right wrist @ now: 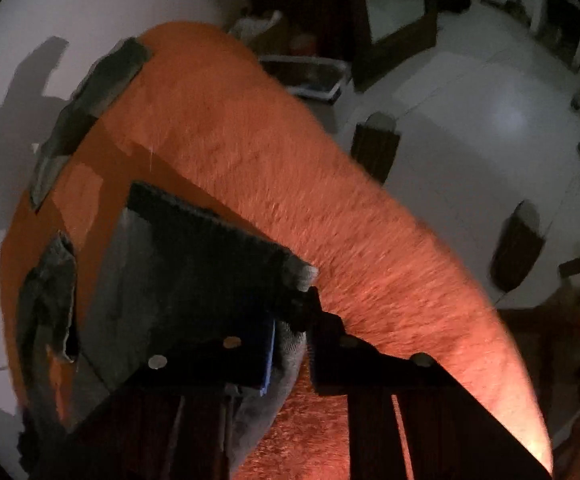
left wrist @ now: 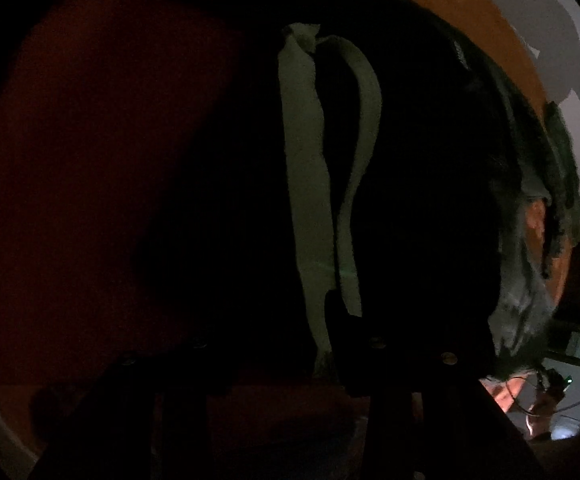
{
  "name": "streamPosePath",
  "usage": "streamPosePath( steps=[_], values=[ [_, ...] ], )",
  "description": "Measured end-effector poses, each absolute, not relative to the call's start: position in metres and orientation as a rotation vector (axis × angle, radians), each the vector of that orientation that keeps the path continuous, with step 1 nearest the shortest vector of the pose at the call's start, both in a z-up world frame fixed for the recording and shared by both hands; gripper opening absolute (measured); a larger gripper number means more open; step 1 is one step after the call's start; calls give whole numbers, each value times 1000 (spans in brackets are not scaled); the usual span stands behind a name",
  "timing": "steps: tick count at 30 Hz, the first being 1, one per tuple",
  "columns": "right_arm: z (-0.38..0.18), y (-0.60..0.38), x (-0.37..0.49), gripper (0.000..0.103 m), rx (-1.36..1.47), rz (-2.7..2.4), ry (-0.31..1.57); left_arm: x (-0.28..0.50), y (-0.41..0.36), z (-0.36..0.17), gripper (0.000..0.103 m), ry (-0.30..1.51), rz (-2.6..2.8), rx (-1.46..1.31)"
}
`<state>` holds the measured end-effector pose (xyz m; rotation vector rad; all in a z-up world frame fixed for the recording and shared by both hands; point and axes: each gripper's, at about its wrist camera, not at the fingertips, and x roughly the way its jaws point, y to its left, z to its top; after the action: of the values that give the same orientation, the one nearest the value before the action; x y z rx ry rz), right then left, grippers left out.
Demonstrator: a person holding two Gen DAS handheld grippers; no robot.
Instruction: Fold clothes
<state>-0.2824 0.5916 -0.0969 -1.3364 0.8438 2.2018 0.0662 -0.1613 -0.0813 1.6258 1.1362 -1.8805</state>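
Note:
Most of the very dim left wrist view is a black garment (left wrist: 410,200) with two pale drawstrings (left wrist: 306,160) running down its middle. It lies on an orange blanket (left wrist: 69,160). My left gripper (left wrist: 241,352) hangs over the garment's near edge with jaws apart. One drawstring end lies between them, and no pad is seen pressing on it. In the right wrist view the garment (right wrist: 193,264) looks grey and black on the orange blanket (right wrist: 249,152). My right gripper (right wrist: 290,332) is shut on the garment's grey ribbed corner.
Other grey pieces of clothing (right wrist: 101,76) (right wrist: 45,300) lie along the blanket's far and left edges. Beyond the blanket is a white floor (right wrist: 490,120) with two dark wooden posts (right wrist: 374,148) (right wrist: 518,244), a shallow tray (right wrist: 310,76) and a wooden frame (right wrist: 402,8).

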Motion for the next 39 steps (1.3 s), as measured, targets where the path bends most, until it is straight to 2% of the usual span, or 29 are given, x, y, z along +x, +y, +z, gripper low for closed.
streamPosePath(
  steps=[2,7,10,13,17,18,19,20,22,25,28,30,34,37,39],
  values=[
    [-91,597,-286,7,-1330,2222,796,64,-158,-83,45,1125,-1895,1649],
    [-105,593,-299,7,-1396,2243,694,76,-161,-74,46,1106,-1874,1559],
    [-108,596,-295,7,-1385,2236,719,96,-175,-74,50,1178,-1811,1454],
    [-111,596,-294,7,-1388,2236,739,102,-186,-100,52,1379,-1732,1383],
    [-109,594,-291,8,-1384,2249,753,93,-187,-122,63,1424,-1703,1326],
    [-108,594,-290,8,-1383,2251,755,94,-186,-124,61,1416,-1684,1298],
    [-109,595,-290,8,-1380,2252,762,96,-186,-124,53,1404,-1654,1258],
    [-109,595,-289,8,-1377,2252,770,99,-185,-124,21,1392,-1636,1233],
    [-109,596,-287,8,-1373,2248,789,101,-183,-121,18,1351,-1638,1226],
    [-109,597,-286,8,-1373,2239,806,93,-175,-105,9,1198,-1667,1269],
    [-106,597,-286,8,-1369,2238,823,87,-168,-90,7,1053,-1662,1330],
    [-107,595,-288,8,-1370,2244,824,90,-167,-99,7,1032,-1632,1378],
    [-109,586,-293,8,-1403,2263,698,87,-161,-118,7,997,-1631,1451],
    [-101,577,-296,8,-1409,2300,616,78,-158,-111,10,941,-1664,1460],
    [-90,572,-295,8,-1362,2289,553,76,-157,-98,16,951,-1694,1445]
  ],
)
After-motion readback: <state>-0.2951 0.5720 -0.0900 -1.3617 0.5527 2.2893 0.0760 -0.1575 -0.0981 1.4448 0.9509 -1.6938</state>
